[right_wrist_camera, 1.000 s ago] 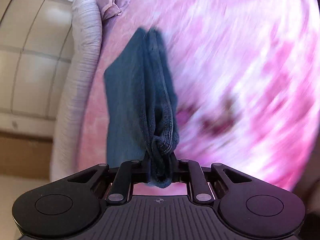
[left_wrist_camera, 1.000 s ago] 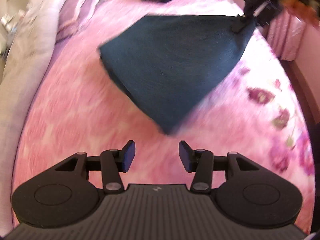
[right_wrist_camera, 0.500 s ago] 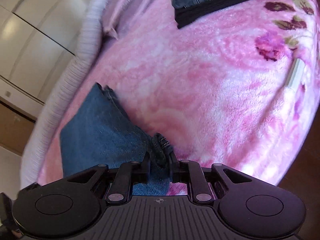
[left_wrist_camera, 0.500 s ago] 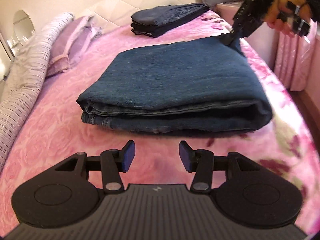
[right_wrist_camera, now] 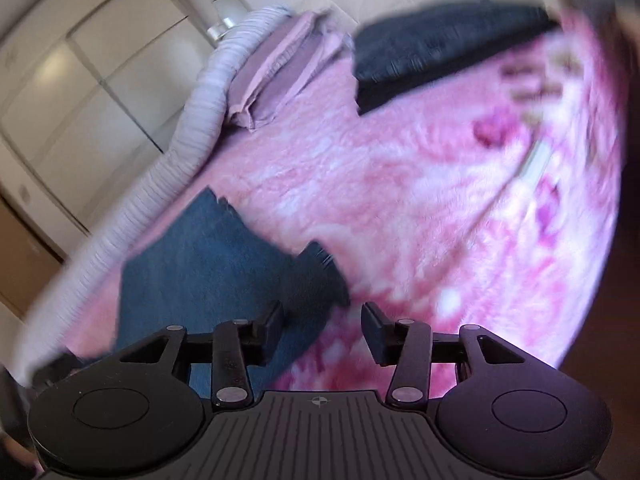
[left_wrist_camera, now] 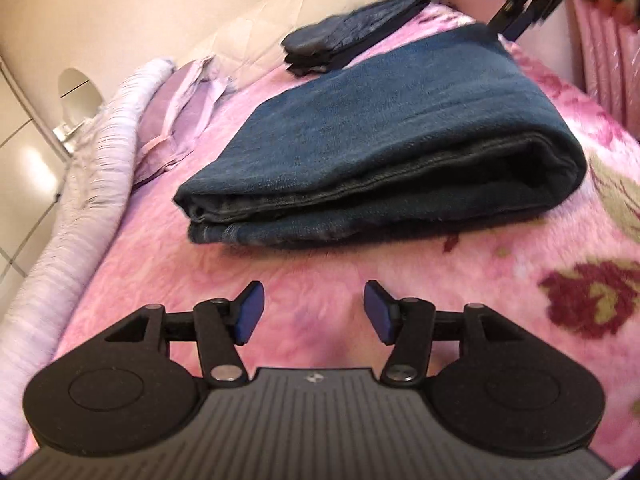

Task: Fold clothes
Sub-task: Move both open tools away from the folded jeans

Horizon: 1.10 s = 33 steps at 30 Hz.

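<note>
We are at the release that ends this fold, as we judge it: the folded jeans [left_wrist_camera: 384,140] lie flat on the pink floral blanket [left_wrist_camera: 320,276], and both tools are clear of them. Our right gripper [right_wrist_camera: 322,332] has just been opening; its jaws stand apart with nothing pressed between the pads, the near corner of the denim lying just under and ahead of its left finger. Our left gripper [left_wrist_camera: 312,312] has widened a little too and hangs empty over bare blanket, just short of the bundle's layered edge.

The jeans sit mid-bed, between the striped lilac bolster [left_wrist_camera: 80,216] along the left edge and the pink curtain at the right edge. They are dark blue denim, several layers deep, with a rounded fold on the right side and the stacked hems and seams facing our left gripper; the top face is smooth.

Next, we think, the bundle needs either carrying to the dark folded stack [left_wrist_camera: 348,36] near the headboard or leaving as is. Lifting it would call for a grip on both sides, deep enough to catch every layer.
</note>
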Each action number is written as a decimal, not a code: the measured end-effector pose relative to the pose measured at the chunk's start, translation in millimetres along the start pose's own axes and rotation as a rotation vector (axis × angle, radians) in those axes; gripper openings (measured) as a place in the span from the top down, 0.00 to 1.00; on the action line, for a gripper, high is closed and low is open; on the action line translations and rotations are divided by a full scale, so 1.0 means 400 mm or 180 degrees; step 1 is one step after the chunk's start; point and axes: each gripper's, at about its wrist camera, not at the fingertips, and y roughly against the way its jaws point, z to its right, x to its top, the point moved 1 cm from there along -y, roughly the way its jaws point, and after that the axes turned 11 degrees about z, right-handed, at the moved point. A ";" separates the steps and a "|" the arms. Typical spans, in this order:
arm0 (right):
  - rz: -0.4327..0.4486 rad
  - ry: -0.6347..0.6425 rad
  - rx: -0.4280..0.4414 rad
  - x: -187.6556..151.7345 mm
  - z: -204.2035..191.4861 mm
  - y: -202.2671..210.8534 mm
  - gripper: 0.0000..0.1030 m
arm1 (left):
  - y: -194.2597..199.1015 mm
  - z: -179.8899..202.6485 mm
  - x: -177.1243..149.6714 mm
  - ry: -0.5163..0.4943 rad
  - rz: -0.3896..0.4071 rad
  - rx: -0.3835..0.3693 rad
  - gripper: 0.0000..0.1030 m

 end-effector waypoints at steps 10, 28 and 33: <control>0.0067 0.3053 0.0399 -0.292 -0.436 0.120 0.46 | 0.282 0.089 0.046 -0.0070 -0.0069 0.0270 0.49; 0.0075 0.4547 0.0352 -0.448 -0.473 0.102 0.46 | 0.449 0.186 0.007 0.0152 -0.0345 0.0565 0.42; 0.0062 0.5172 0.0446 -0.507 -0.488 -0.017 0.46 | 0.362 0.139 -0.014 0.0228 -0.0293 0.0561 0.41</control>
